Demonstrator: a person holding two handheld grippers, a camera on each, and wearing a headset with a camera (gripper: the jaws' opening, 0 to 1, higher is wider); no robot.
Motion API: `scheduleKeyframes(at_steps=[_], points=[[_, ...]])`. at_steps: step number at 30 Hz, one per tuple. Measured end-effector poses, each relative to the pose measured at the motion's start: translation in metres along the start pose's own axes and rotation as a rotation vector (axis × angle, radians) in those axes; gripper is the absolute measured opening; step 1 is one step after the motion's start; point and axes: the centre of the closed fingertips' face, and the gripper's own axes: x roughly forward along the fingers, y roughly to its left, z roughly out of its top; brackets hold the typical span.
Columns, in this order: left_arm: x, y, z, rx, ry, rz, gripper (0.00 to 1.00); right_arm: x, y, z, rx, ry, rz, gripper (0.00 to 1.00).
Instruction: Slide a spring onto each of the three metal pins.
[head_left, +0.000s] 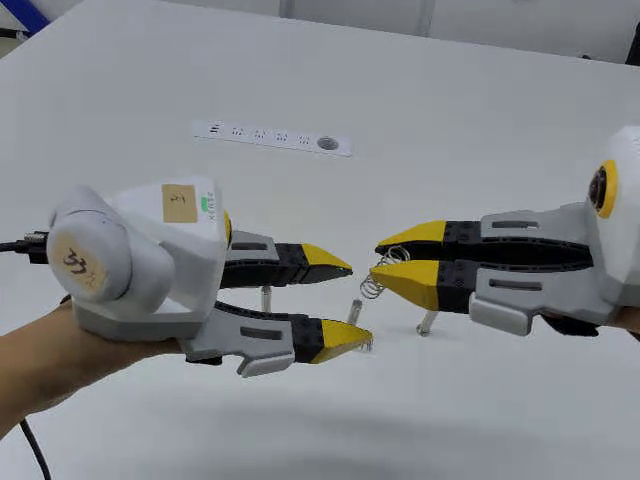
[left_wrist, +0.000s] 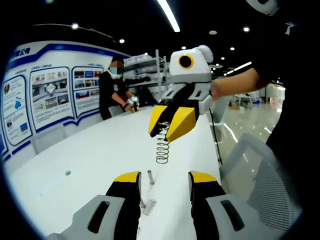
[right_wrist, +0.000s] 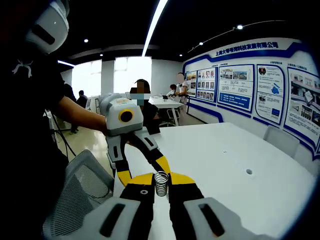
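Logging the left gripper (head_left: 340, 297) nearest, jaws apart and gripping nothing, with a short upright pin (head_left: 267, 298) showing between them on the white table (head_left: 450, 420). Counting a second pin (head_left: 353, 310) just off the jaw tips and a third pin (head_left: 428, 322) leaning below the right gripper (head_left: 383, 258). Finding that gripper's jaws pinched together on the spring (head_left: 372, 287) at its upper coils, with the lower coils dangling above the table between the two grippers. Judging the spring light, soft and bendy, apt to sway or flick out of a loose pinch; favouring a gentle hold near one end, keeping the bore open for the pin. Spotting a white power strip (head_left: 272, 137) farther back, well apart from the work
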Motion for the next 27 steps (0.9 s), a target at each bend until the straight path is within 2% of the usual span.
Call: scheduleKeyframes(at_steps=[3,7,10,12,15,18,22,27], points=[[-0.002,0.004,-0.001,-0.007,0.003,0.018,0.48,-0.006,-0.009,-0.004,0.006,0.008,-0.032,0.11],[-0.007,0.009,0.000,-0.020,-0.003,0.036,0.52,-0.018,-0.029,-0.014,0.018,0.027,-0.102,0.11],[-0.011,0.015,-0.003,-0.040,0.011,0.045,0.55,-0.027,-0.046,-0.024,0.043,0.035,-0.166,0.11],[-0.014,0.017,-0.005,-0.050,0.014,0.050,0.56,-0.031,-0.052,-0.030,0.056,0.040,-0.187,0.11],[-0.020,0.024,-0.006,-0.059,0.015,0.073,0.60,-0.036,-0.062,-0.042,0.082,0.054,-0.223,0.11],[-0.026,0.038,-0.006,-0.047,0.017,0.134,0.60,-0.039,-0.072,-0.057,0.117,0.060,-0.268,0.11],[-0.030,0.047,-0.001,-0.058,-0.003,0.160,0.62,-0.042,-0.083,-0.076,0.162,0.075,-0.322,0.11],[-0.036,0.056,-0.002,-0.059,0.000,0.183,0.66,-0.042,-0.094,-0.096,0.179,0.111,-0.362,0.11]])
